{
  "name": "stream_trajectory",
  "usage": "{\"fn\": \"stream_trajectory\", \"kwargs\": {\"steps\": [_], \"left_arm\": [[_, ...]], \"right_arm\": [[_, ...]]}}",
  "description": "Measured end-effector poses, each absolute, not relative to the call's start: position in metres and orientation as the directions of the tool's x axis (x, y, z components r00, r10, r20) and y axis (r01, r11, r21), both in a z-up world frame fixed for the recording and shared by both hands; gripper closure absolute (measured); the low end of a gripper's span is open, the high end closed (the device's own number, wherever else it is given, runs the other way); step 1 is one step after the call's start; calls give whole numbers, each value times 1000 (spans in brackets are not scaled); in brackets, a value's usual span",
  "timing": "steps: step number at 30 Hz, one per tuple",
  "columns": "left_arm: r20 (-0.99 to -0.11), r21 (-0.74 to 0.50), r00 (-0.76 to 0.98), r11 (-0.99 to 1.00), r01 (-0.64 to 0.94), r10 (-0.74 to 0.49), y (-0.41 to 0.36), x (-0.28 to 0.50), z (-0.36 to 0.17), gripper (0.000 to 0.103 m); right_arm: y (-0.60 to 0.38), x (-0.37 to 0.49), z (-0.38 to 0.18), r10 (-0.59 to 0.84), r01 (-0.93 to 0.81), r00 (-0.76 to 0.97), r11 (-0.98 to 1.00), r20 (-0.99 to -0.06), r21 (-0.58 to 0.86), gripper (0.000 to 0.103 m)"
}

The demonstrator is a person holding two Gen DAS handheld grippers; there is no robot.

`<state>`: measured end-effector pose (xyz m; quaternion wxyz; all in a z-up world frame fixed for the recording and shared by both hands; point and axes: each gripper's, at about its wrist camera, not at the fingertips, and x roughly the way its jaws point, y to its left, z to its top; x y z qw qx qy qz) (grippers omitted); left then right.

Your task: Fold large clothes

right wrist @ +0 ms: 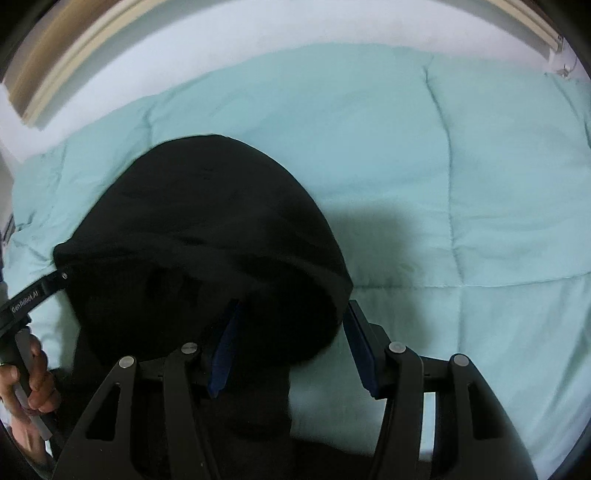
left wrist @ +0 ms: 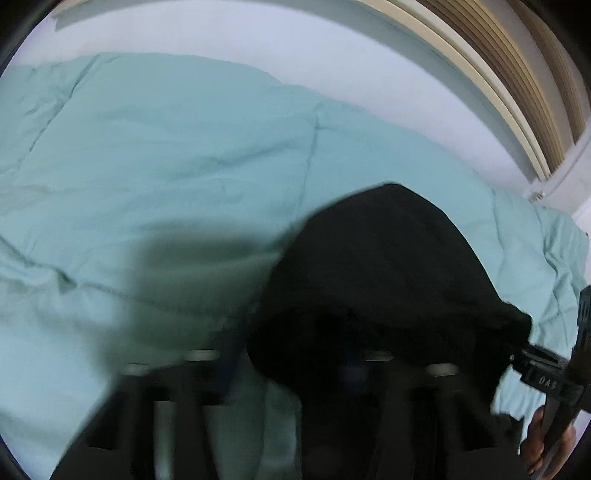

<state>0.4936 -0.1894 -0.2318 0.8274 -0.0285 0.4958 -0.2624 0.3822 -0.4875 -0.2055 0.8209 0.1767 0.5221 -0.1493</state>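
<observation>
Right under our lens, our right gripper [right wrist: 288,343] has its blue-padded fingers [right wrist: 226,343] spread wide, one pad tucked under the hem of the black garment [right wrist: 207,236], the other standing free beside it. So released, not biting anything yet.

Sweeping from the left of this view: our left hand [right wrist: 27,376] grips its handle at the edge, and the left gripper [right wrist: 35,295] reaches in to the garment's left corner. The tip is buried in the cloth, so we cannot tell whether those fingers are clenched on it or merely touching.

Centre now: the garment rises as a dark rounded mound, running away from us up the bed, its near hem draped over our fingers. It sits left of centre for the right gripper, so we judge the coming grasp wants the right hand shifting left and in, onto that near hem. Both grippers are at the cloth; the right looks the nearer to a clean bite.

Further right, it is all pale teal quilted comforter [right wrist: 461,184], stitched in big squares, with a shadow falling just beside the garment.

Beyond the bed, a white wall [right wrist: 258,33], and beige slatted trim [right wrist: 74,55] curving across the top left corner. The left wrist view is motion-blurred and adds little.
</observation>
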Motion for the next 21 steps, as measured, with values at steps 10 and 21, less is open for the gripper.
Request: {"fn": "stream_trajectory", "kwargs": {"steps": [10,21], "left_arm": [[-735,-411,354,795,446,-578,-140,487,-210,94],[-810,-397,236,798,454,-538,-123,491,-245,52]], "right_arm": [[-502,350,-185,-99,394,531,908,-841,142,94],[-527,348,-233,-10,410,405,896,-914,172,52]]}}
